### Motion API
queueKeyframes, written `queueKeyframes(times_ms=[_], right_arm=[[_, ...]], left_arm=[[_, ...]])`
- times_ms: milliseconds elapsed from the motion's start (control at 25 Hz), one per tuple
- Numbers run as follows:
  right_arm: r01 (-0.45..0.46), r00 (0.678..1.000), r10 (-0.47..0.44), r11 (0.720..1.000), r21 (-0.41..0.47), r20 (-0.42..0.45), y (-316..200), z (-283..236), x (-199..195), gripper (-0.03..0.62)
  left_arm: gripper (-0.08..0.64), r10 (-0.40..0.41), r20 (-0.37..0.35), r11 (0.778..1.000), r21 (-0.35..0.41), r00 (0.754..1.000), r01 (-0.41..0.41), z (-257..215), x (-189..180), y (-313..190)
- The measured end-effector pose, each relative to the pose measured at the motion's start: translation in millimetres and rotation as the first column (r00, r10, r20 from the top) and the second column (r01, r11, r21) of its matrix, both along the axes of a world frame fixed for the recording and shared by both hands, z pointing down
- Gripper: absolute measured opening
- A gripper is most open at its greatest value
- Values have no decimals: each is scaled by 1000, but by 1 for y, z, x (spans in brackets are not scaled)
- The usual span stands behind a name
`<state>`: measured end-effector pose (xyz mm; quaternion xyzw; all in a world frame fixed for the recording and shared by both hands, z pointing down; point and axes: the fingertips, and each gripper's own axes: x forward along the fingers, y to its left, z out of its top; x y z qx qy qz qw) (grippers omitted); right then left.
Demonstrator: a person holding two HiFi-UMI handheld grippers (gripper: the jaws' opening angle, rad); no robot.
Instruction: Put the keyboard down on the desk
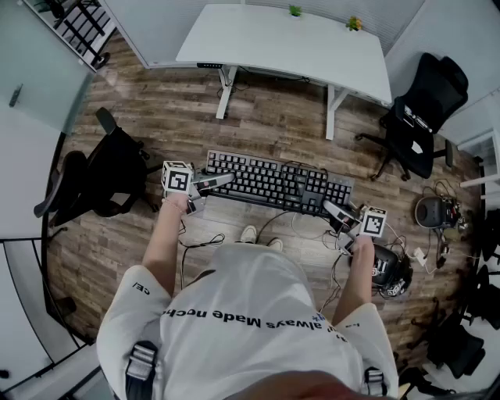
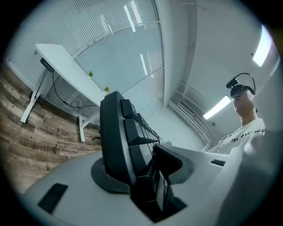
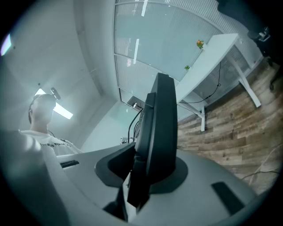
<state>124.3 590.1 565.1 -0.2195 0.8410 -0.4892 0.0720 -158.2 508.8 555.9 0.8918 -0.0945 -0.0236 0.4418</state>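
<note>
A black keyboard hangs in the air above the wooden floor, held level by both ends. My left gripper is shut on its left end, and in the left gripper view the keyboard stands edge-on between the jaws. My right gripper is shut on the right end, and in the right gripper view the keyboard fills the gap between the jaws. The white desk stands ahead across the floor, well beyond the keyboard. A cable trails down from the keyboard.
Two small plants sit at the desk's far edge. A black office chair is at my left and another at the right. Cables and a black helmet-like object lie on the floor to my right.
</note>
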Motion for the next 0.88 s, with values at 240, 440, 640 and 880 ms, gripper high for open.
queueKeyframes(times_ms=[240, 440, 640, 880], right_arm=[[1, 1000, -1, 1000, -3, 3, 13, -5, -9, 101], [3, 1000, -3, 1000, 1, 7, 10, -5, -17, 107], [-3, 1000, 3, 1000, 1, 19, 3, -4, -28, 107], [-19, 1000, 19, 1000, 4, 18, -13, -5, -36, 109]], left_arm=[[196, -4, 3, 1000, 3, 1000, 4, 1, -5, 4], [199, -5, 10, 1000, 4, 1000, 5, 1, -13, 1], [199, -1, 16, 1000, 7, 1000, 1, 1, -23, -8], [201, 11, 20, 1000, 14, 1000, -11, 0, -29, -28]])
